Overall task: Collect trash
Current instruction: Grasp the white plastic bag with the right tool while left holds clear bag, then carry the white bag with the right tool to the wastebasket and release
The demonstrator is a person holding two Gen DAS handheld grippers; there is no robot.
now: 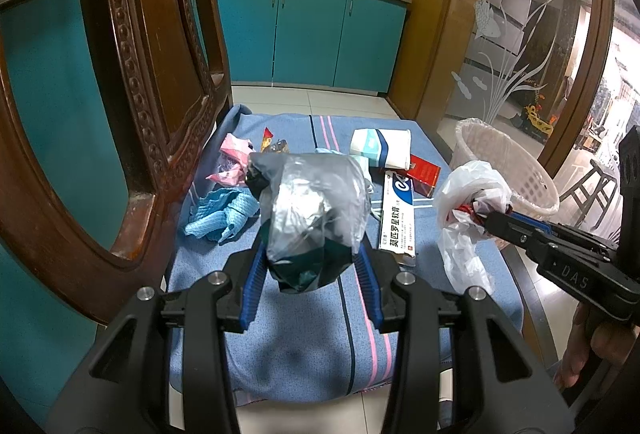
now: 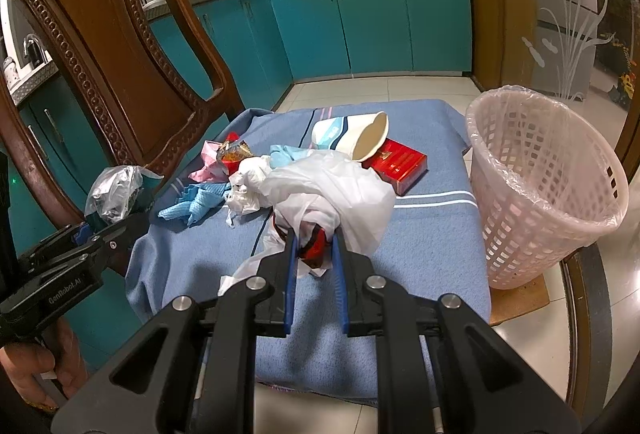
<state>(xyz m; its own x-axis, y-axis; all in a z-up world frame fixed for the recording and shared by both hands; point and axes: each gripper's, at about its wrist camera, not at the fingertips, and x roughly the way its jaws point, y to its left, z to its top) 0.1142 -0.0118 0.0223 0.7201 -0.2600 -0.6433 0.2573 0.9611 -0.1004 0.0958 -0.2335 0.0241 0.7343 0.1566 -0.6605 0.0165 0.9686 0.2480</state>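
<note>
The left gripper (image 1: 312,266) has its fingers clamped on a crumpled clear wrapper (image 1: 316,209), lifted mid-frame above the blue cloth. The right gripper (image 2: 314,258) pinches a white plastic bag (image 2: 332,193), probably both bound for the lined basket (image 2: 548,185) at right, where trash belongs.

Lighting: even indoor light, moderately bright, bluish cast. Shadows: soft, dark patch on the blanket (image 1: 304,358) below the near gripper. Glare: faint, on the floor tiles (image 2: 360,89). Focus: sharp centrally. Distortion: strong fisheye bending (black vignette in corners).
</note>
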